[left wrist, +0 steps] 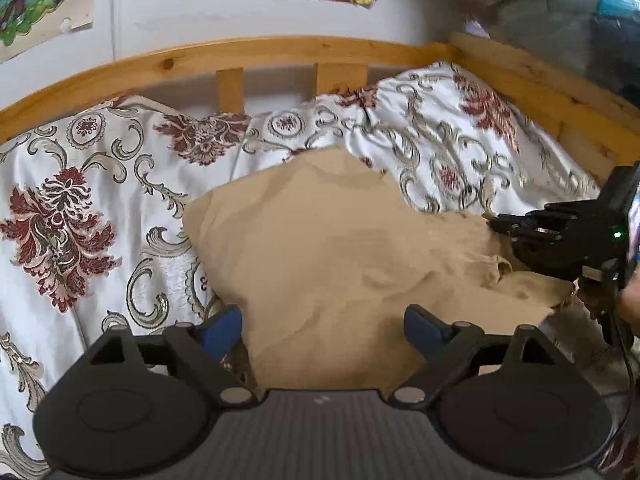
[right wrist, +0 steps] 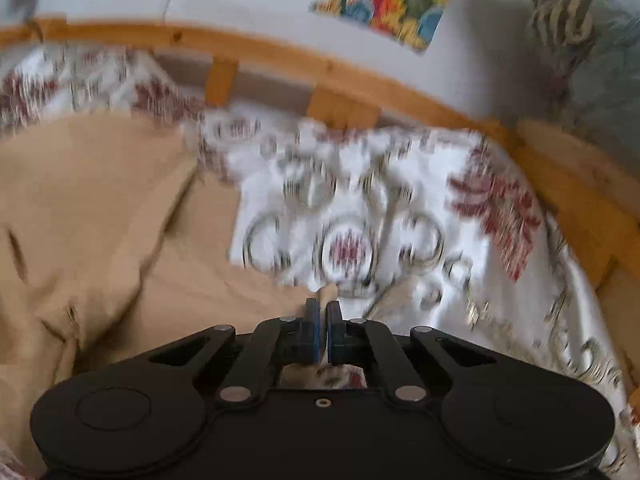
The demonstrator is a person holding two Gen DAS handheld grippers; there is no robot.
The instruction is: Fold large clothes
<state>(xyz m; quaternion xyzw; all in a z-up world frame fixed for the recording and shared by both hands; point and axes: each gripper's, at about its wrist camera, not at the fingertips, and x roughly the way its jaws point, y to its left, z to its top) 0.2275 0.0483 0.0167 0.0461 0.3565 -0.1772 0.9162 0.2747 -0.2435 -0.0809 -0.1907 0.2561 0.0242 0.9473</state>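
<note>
Two grippers (left wrist: 322, 330) (right wrist: 323, 312) on tan garment (left wrist: 320, 248)

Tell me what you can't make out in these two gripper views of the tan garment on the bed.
- Tan garment: near edge hidden by the open left gripper, left wrist view.
- What type of garment it is: too bunched to tell.
- Right gripper: shut on a bit of cloth; bedspread motion-blurred, right wrist view.

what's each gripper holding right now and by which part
The right gripper is shut on the tan garment, pinching a bit of its edge at the garment's right side. The left gripper holds nothing; its jaws stand open over the cloth.
</note>
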